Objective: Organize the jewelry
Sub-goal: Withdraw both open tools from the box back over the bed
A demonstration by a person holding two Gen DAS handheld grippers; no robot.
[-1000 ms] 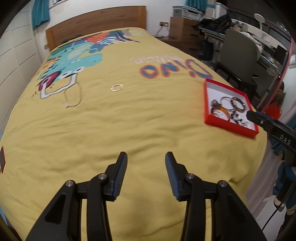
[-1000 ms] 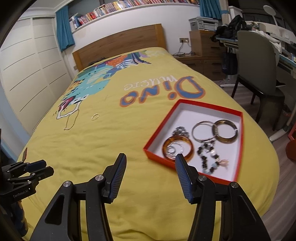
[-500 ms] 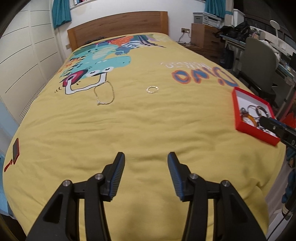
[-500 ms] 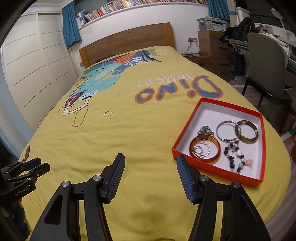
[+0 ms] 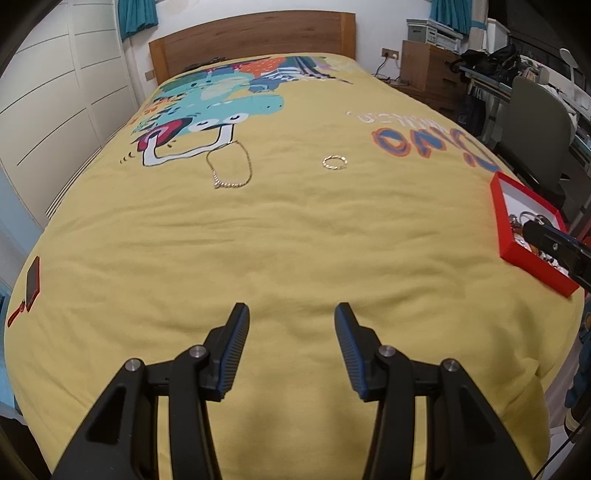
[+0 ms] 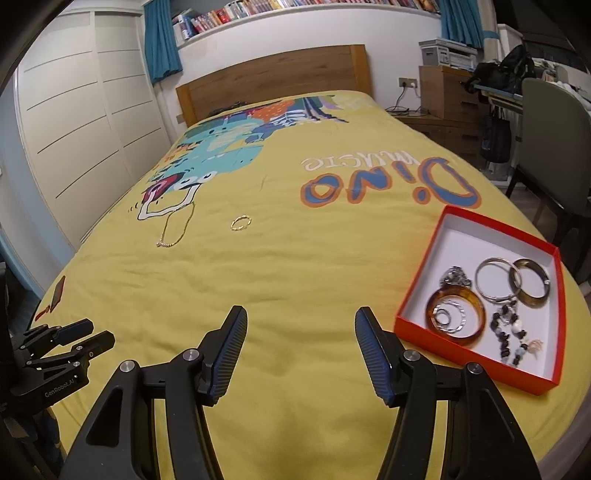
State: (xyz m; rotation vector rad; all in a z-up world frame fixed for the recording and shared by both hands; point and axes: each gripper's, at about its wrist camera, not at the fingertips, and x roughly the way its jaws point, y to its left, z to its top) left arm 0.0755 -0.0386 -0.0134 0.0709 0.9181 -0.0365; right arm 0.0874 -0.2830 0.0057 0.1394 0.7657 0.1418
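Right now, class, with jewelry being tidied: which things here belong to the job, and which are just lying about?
Belongs to the job:
gold chain necklace
small gold ring
red box with bangles and beads inside

Just lying about:
red phone at the bed's edge
desk chair
bookshelf

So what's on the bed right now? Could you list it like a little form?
surface: yellow bedspread
tray: red box, near right edge
in box: amber bangle, silver bangle, brown bangle, bead string
loose: gold chain, gold ring
left gripper: jaws open, empty
right gripper: jaws open, empty
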